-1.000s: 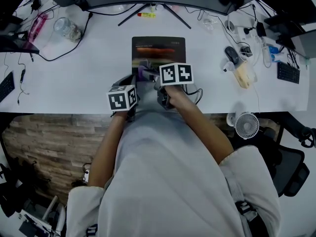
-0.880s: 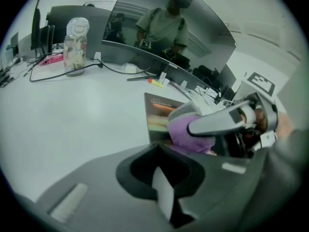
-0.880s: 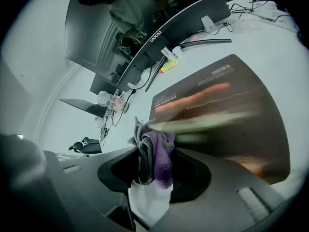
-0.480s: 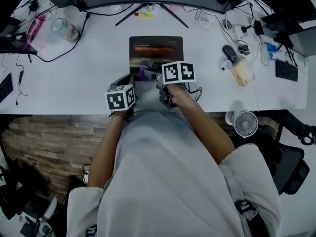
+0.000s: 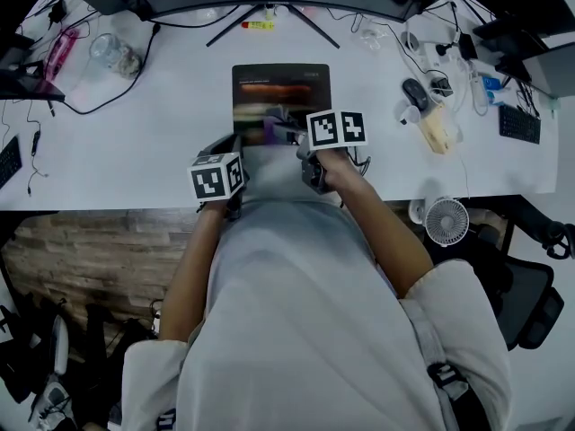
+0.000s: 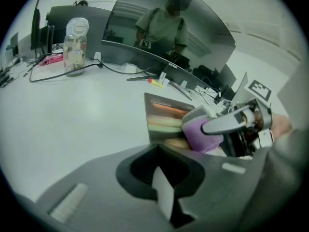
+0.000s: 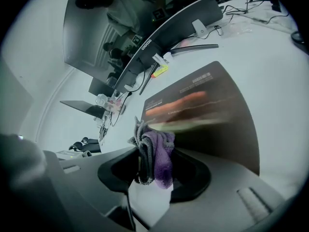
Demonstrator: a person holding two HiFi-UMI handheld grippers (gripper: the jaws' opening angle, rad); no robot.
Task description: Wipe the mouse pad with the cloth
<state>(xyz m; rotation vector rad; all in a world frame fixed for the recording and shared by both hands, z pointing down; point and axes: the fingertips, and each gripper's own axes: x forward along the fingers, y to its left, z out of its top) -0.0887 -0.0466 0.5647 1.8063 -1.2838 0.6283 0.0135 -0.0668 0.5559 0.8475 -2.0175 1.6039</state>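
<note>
Your left tongs (image 5: 229,151) are pressed together with nothing in them, just off the near left corner of the mouse pad (image 5: 278,83). Your right tongs (image 5: 292,136) are pinching the purple cloth (image 7: 157,151) (grey on one side) over the pad's near edge. The pad lies flat on the white tabletop (image 5: 135,133), and the monitor stand (image 5: 269,16) is beyond its far edge.

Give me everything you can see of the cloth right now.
The cloth is purple with grey, soft and fuzzy like microfibre, bunched into a wad. It is clamped between the jaws of the right gripper, its folds sticking out ahead of them. It sits at the near edge of the dark mouse pad; whether it presses down is unclear.
</note>
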